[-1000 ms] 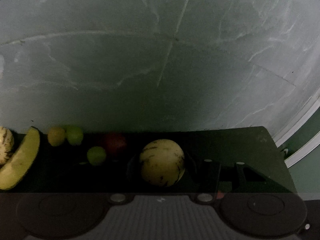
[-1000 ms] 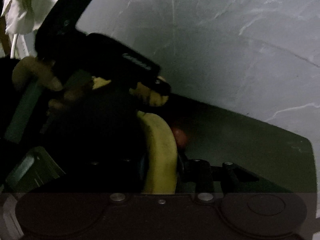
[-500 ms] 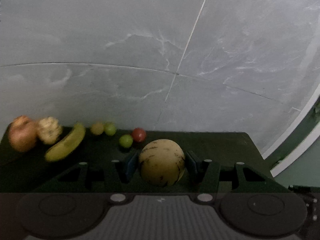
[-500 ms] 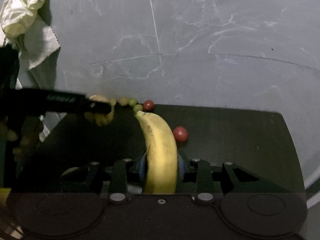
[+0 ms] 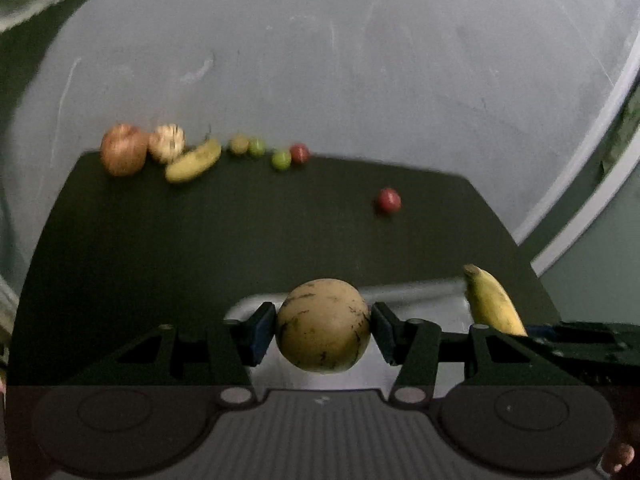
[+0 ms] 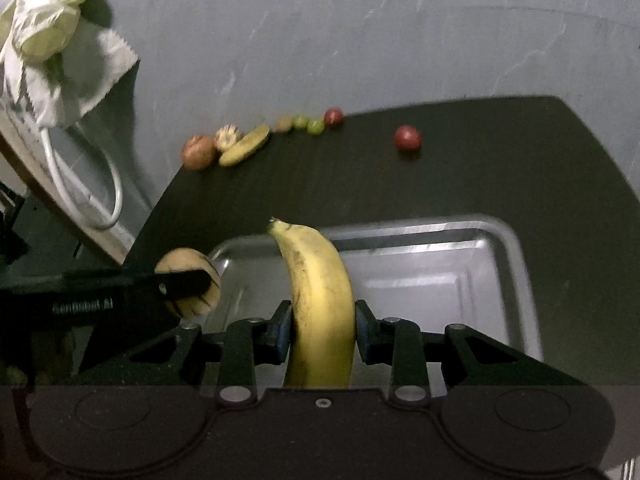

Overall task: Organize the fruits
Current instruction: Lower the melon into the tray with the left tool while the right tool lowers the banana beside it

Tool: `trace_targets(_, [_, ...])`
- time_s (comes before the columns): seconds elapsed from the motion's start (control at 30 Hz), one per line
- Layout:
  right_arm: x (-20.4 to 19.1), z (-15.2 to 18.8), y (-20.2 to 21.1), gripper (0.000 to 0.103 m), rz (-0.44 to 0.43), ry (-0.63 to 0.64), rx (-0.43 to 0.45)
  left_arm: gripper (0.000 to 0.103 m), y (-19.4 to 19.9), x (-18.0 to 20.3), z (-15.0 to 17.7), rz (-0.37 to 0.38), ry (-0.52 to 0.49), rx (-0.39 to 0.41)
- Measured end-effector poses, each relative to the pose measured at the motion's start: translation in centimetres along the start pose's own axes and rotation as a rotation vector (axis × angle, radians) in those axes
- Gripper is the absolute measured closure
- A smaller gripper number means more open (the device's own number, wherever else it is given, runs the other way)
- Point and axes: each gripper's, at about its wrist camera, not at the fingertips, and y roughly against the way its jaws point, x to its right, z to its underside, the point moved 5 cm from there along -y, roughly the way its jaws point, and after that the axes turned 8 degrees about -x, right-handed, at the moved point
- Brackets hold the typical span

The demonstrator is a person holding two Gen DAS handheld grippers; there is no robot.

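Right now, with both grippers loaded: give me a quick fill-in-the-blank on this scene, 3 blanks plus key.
1. The left gripper is shut on a round yellow ____.
2. The right gripper is shut on a ____.
3. Both fruits hang above the metal ____, which sits on the dark table.

Missing words: melon; banana; tray.

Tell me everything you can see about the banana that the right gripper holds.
The banana is yellow with small dark specks and a dark tip. It is whole and unpeeled, clamped between the pads of the right gripper, its curved tip pointing away from the camera. It hangs above the near left part of the metal tray, not touching it.
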Motion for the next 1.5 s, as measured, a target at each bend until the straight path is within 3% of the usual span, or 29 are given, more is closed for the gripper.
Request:
trace_targets(0.2, [-0.7,1.9,-1.8,0.069,0.010,-0.044,-0.031,0.046,0.5,0.6,5.0,0.036,-0.058,-0.058])
trace_targets(0.5, [-1.8,2.8,-4.6,0.069,0.073,-0.011,-0.061,0.046,0.5,0.7,9.4,-0.017,-0.104,-0.125])
trace_targets(0.77, [-1.9,2.6,-5.5,0.066,-0.002,-0.055,-0.086,0.045,1.2,1.3,10.6,-0.050,-0.119,-0.099])
trace_targets(0.87, [-2.0,2.4,-4.7,0.057,-0.031,-0.026,-0.086,0.044,1.4,1.4,10.8,-0.063,-0.090,-0.092])
trace_targets(0.97, [-1.8,2.5,-2.9,0.053,-0.056,-0.018,-0.071,0.031,2.2,1.4,10.7,-0.095,-0.061,-0.064])
trace_targets(1.0, [-1.8,2.6,-2.2,0.046,-0.060,-0.003,-0.054,0.029,2.6,1.3,10.6,-0.108,-0.037,-0.058])
trace_targets(1.23, [-0.3,3.3,1.6,0.028,-0.050,0.054,0.014,0.016,6.3,1.9,10.9,-0.142,0.038,0.021])
trace_targets(1.5, [0.6,4.7,4.5,0.006,-0.025,0.136,0.045,0.001,8.7,2.5,12.2,-0.177,0.127,0.030])
